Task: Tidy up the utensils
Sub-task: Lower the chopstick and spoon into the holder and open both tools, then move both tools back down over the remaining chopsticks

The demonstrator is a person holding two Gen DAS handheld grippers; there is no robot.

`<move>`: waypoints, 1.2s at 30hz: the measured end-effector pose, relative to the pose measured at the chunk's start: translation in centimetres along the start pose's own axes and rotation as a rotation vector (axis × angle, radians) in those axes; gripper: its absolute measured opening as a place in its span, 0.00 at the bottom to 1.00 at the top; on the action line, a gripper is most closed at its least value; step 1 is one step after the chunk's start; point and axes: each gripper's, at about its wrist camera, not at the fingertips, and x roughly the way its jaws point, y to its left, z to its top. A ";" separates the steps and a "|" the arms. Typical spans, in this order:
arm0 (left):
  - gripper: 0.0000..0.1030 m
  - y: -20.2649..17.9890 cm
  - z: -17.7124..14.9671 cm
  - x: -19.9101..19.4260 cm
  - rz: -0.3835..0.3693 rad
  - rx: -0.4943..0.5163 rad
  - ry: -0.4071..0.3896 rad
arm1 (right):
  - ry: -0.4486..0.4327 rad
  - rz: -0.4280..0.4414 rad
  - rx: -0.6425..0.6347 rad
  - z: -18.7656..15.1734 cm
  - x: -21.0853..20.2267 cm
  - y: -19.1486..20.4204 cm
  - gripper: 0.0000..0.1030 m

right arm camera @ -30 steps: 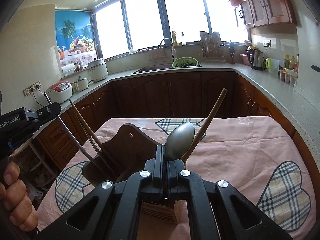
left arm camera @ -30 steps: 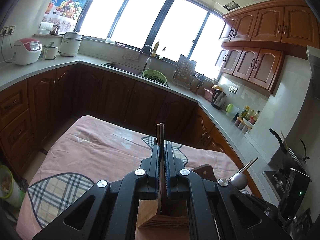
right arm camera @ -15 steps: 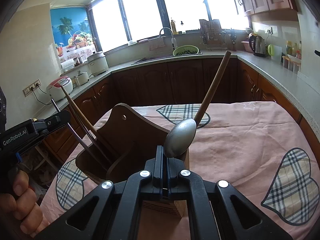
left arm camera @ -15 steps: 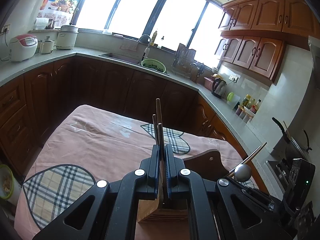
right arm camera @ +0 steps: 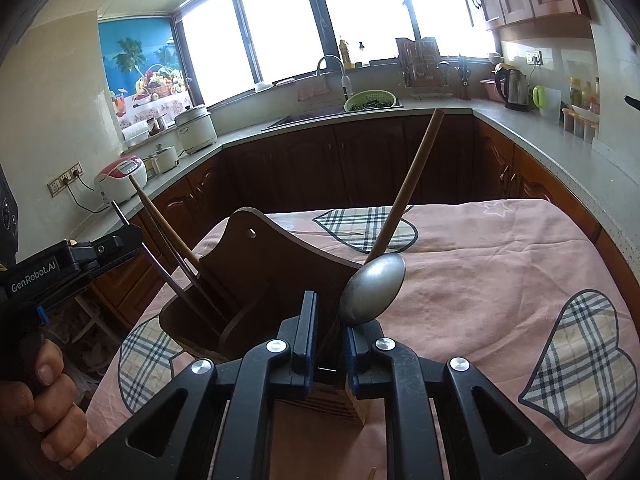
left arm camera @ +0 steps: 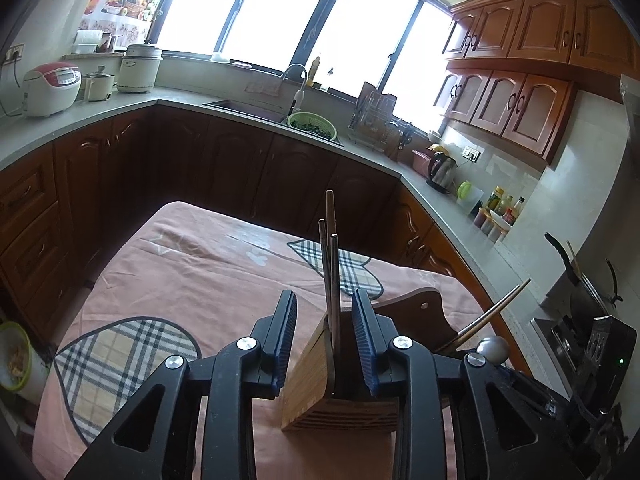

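Note:
A wooden utensil holder (left arm camera: 340,396) stands on the pink tablecloth (left arm camera: 192,280). Three brown chopsticks (left arm camera: 331,272) stand upright in it, between the parting jaws of my left gripper (left arm camera: 325,320), and neither pad touches them. In the right wrist view a metal spoon (right arm camera: 374,290) stands bowl up in the holder (right arm camera: 272,272). Its handle runs down between the opening jaws of my right gripper (right arm camera: 330,334), free of the pads. A long wooden handle (right arm camera: 412,184) leans in the same compartment. The left gripper's body (right arm camera: 80,260) and the hand (right arm camera: 44,400) holding it show at the left edge.
The table (right arm camera: 500,280) carries plaid heart patches (right arm camera: 580,364) on the cloth. Dark cabinets and a grey counter (left arm camera: 100,116) ring the table, with a sink (left arm camera: 248,106), a green colander (left arm camera: 312,124), rice cookers (left arm camera: 52,88) and a kettle (left arm camera: 440,168). A stove (left arm camera: 580,320) is at the right.
Both grippers' jaws have parted. The left has let go of the chopsticks, which now stand in the holder, and the right has let go of the spoon's handle.

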 end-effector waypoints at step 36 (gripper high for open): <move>0.75 1.6 -9.9 -17.2 0.046 -0.068 0.086 | -0.078 0.067 0.129 -7.9 -12.9 -0.5 0.89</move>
